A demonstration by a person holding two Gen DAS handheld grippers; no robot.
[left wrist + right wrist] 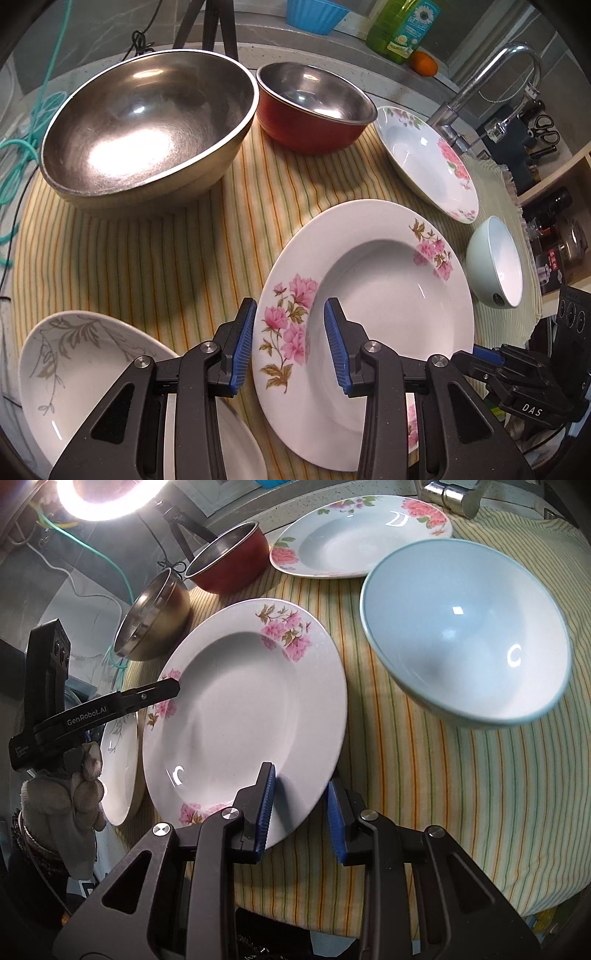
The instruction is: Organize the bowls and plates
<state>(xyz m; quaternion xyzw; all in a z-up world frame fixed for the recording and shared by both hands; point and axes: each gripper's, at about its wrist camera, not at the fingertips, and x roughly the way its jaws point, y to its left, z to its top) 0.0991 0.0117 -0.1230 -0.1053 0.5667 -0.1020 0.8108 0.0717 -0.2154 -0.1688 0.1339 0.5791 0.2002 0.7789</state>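
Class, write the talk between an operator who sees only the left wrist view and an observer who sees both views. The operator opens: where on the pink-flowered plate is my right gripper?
Observer: The right gripper has the rim of the pink-flowered plate between its fingers, one finger over the plate and one at its edge.
Operator: What holds the left gripper?
Observer: A gloved hand is wrapped around its handle.
Operator: Where does the bright light come from?
Observer: A lit ring light shines at the top left of the right wrist view.
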